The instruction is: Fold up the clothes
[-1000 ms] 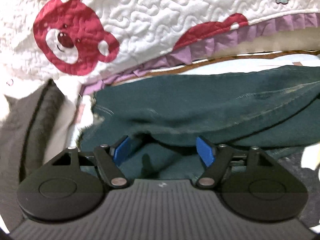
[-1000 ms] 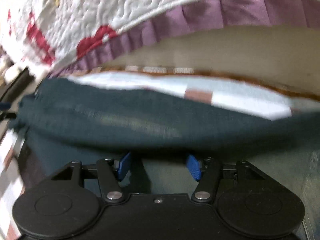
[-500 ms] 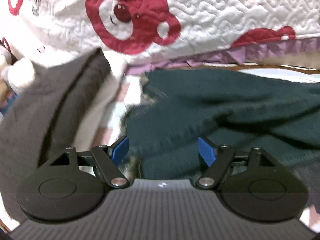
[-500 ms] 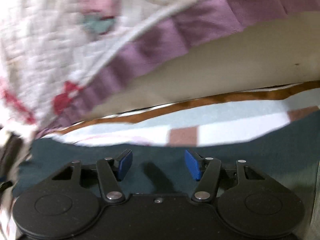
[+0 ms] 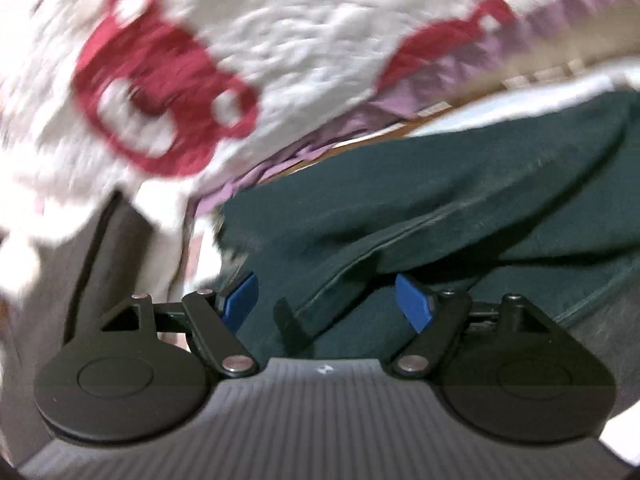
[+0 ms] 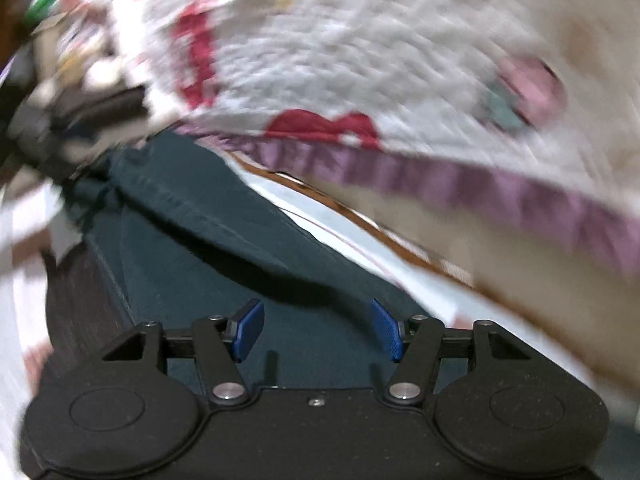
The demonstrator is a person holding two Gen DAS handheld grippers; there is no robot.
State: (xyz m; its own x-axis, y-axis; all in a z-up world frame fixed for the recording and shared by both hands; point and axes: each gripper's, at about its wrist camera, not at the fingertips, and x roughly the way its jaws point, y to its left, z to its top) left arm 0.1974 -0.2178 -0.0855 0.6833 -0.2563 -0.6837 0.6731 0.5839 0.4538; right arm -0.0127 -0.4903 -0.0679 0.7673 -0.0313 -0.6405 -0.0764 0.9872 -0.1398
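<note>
The dark green garment (image 5: 460,200) lies doubled over with a raised fold — seemingly mid-task, more folds likely left — while left gripper (image 5: 327,300) and right gripper (image 6: 318,330) hover spread, gripping nothing.

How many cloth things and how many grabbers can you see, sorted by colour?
Dark green garment: 1
White quilt with red bears: 1
Grey cloth: 1
Black grippers with blue pads: 2, the left gripper and the right gripper, both open
Total: 5
</note>
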